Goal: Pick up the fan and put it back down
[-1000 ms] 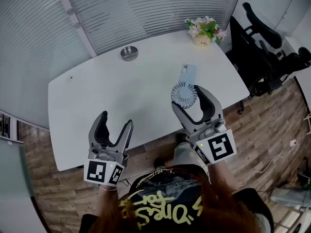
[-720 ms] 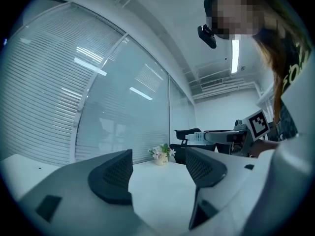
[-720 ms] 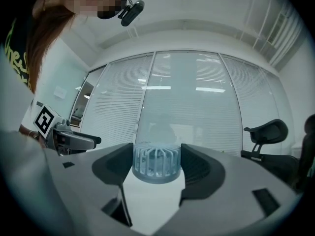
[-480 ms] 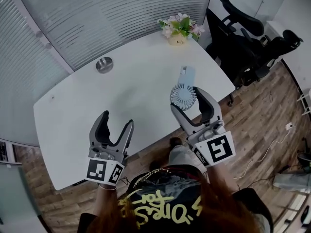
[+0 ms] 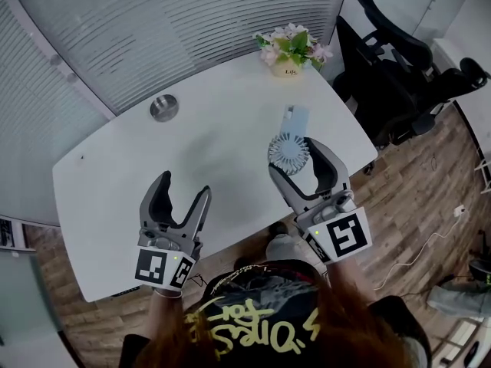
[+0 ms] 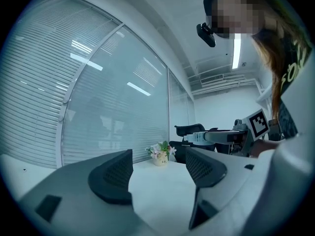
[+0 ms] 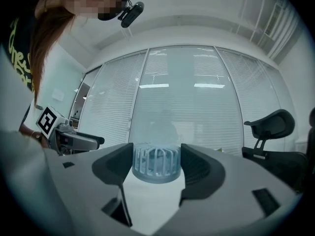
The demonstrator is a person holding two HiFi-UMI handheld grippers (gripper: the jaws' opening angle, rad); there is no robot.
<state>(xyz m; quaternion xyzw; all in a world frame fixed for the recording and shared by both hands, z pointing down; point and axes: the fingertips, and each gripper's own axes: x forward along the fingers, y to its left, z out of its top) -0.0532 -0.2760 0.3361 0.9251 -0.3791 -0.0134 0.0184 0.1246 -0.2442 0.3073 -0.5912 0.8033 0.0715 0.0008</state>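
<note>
Head view: I am holding my right hand-held gripper (image 5: 297, 154) released, its jaws spread around the fan (image 5: 288, 152) lying on the table's (image 5: 192, 156) right side. My left hand-held gripper (image 5: 183, 187) is hanging released and empty.

I'm looking at an office meeting room: big white surface (image 5: 115, 198), glass partition walls with slatted blinds (image 5: 192, 21), black office chairs (image 5: 399, 60) crowding one side, potted flowers (image 5: 290, 50) sitting near the surface's far edge, wood-plank floor (image 5: 430, 198).
</note>
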